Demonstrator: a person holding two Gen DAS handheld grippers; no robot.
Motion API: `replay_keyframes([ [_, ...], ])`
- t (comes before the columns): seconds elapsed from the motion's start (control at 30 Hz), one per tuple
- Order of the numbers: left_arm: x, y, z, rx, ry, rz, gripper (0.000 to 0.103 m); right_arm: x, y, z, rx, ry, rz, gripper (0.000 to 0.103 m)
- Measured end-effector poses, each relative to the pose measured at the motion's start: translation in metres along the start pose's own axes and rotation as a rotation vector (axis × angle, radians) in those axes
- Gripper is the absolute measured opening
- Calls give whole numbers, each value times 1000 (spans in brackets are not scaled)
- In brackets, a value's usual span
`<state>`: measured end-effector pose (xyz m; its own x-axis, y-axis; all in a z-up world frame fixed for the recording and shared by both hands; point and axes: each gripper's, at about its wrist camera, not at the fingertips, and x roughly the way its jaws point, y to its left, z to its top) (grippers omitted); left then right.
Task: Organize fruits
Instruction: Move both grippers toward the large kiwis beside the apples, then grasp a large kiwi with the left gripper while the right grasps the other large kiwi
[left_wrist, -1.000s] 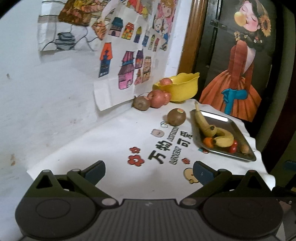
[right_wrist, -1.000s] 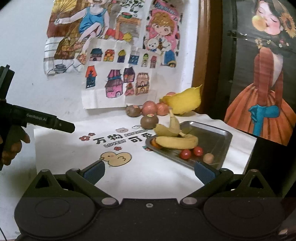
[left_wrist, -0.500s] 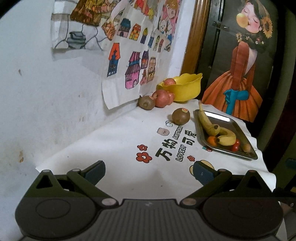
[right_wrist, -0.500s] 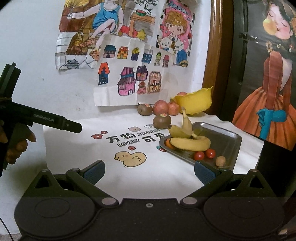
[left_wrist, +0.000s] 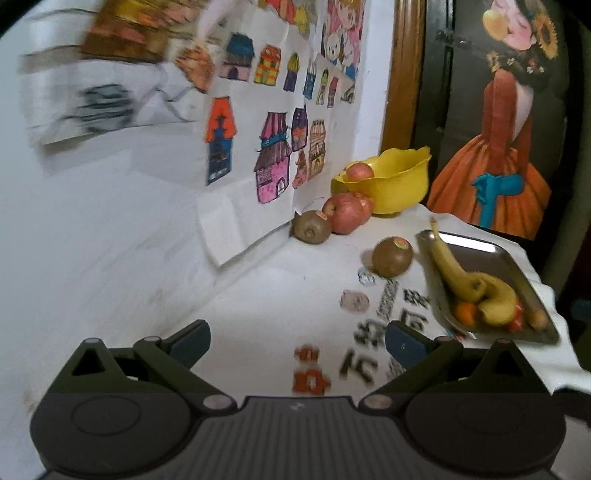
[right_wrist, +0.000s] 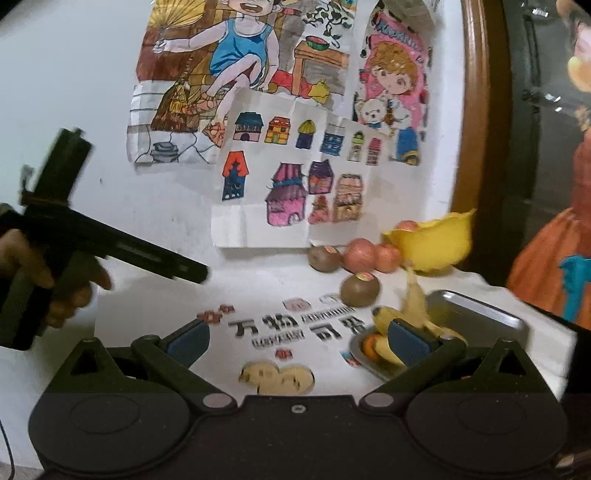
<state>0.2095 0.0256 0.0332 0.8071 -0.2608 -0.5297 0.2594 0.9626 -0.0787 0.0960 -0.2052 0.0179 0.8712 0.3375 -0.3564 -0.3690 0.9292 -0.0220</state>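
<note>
A yellow bowl with an apple in it stands at the back by the wall. In front of it lie red apples and a brown kiwi; a second kiwi sits beside a metal tray. The tray holds bananas, an orange piece and small red fruits. My left gripper is open and empty above the white cloth. My right gripper is open and empty too, short of the tray and the near kiwi.
A white cloth with printed characters and a duck covers the table. Children's drawings hang on the wall behind. A hand holds the other gripper tool at the left of the right wrist view. A poster of a figure in an orange dress stands at right.
Both grippers have moved forward toward the fruit, which now looks larger. Both stay open. The left tool has advanced across the right wrist view.
</note>
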Motion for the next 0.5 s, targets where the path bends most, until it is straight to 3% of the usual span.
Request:
replay_keyframes([
  [0.13,44,-16,25,10,15,-7,103,44,-32,5,-5,7,92,102],
  [0.27,77,-30,46,32,21,-12,103,72,-52,11,13,13,121,102],
  [0.5,121,-35,75,-1,144,-38,103,111,-87,29,163,185,99,102],
])
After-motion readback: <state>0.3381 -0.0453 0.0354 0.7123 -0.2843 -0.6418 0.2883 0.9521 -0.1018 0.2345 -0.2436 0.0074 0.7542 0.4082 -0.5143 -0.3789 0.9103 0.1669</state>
